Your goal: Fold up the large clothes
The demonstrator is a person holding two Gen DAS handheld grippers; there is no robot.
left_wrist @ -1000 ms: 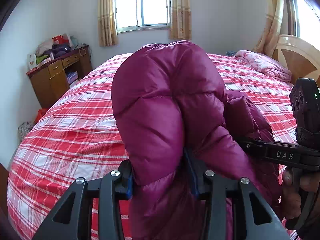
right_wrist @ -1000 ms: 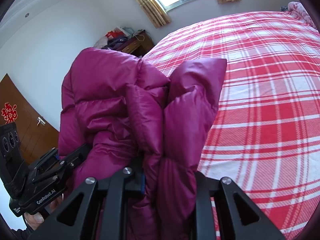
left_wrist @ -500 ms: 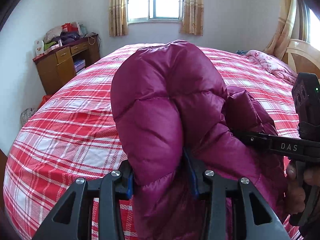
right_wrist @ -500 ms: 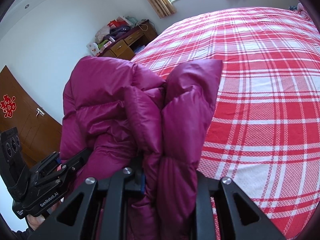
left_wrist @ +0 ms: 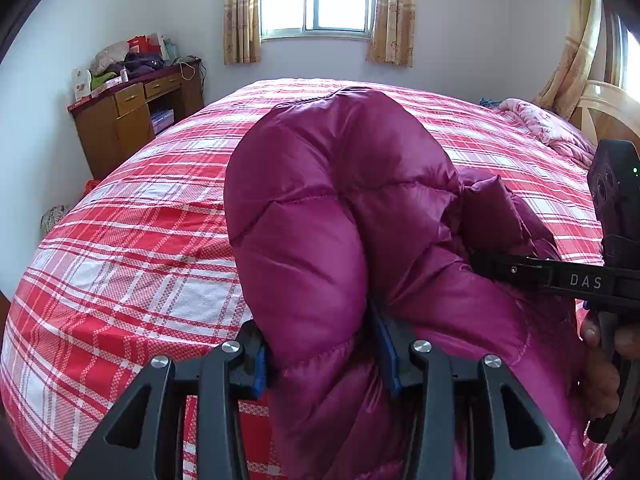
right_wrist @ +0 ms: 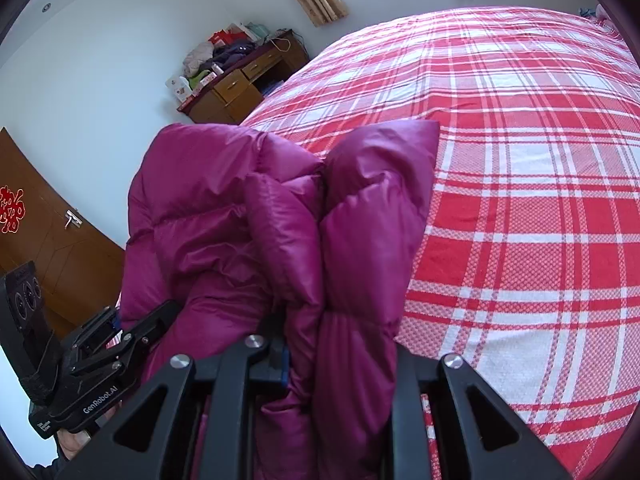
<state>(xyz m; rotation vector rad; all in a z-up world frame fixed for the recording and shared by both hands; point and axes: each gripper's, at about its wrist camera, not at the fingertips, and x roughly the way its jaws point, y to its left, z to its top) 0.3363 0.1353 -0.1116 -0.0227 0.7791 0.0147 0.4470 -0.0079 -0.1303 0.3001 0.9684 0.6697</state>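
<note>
Jaws, both pairs: closed on bunched folds of one magenta down jacket [left_wrist: 360, 216], padding bulging out beyond the pads. Left gripper [left_wrist: 322, 354] clamps the left bundle; right gripper [right_wrist: 340, 354] clamps the right one, well within reach of each other. Jacket location: held aloft over the near edge of the red plaid bed [left_wrist: 132, 248], apparently clear of it; bulk rises ahead of the jaws, long axis roughly along the fingers. Legible markings: "DAS" on right gripper body, "GenRobot.AI" on left

left gripper [left_wrist: 324, 354] clamped on cloth, right gripper [right_wrist: 342, 354] likewise, side by side
</note>
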